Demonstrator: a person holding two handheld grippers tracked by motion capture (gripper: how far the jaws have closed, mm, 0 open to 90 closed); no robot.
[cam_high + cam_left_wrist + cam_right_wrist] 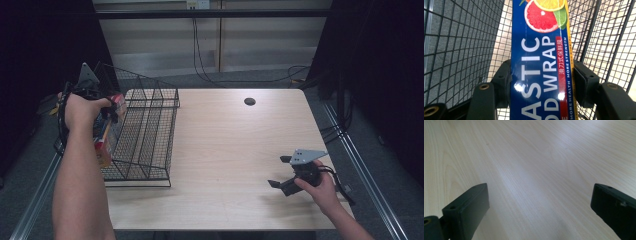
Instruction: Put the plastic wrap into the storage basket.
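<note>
From the high view, the person's left forearm reaches straight up the table's left edge, the hand wrapped round the left gripper (102, 117) at the near-left wall of a black wire basket (150, 135). That gripper pinches a long box (105, 137) of plastic wrap, which hangs tilted with its long axis running from the basket's rim down towards the person, its lower end at the basket's left side. The right hand (322, 190) rests low on the pale wooden table (225, 150), well apart from the basket, its gripper (280, 172) pointing left with the jaws spread and nothing between them. A small dark round hole (249, 101) sits near the table's far edge. In the left gripper view, the box (541, 65) is glossy blue card printed with white lettering and sliced citrus, clamped across its narrow width by both black jaws, its length running away into the mesh basket (461, 42). In the right gripper view, the two matte black jaws stand wide apart over smooth, light wood grain (536, 165).
</note>
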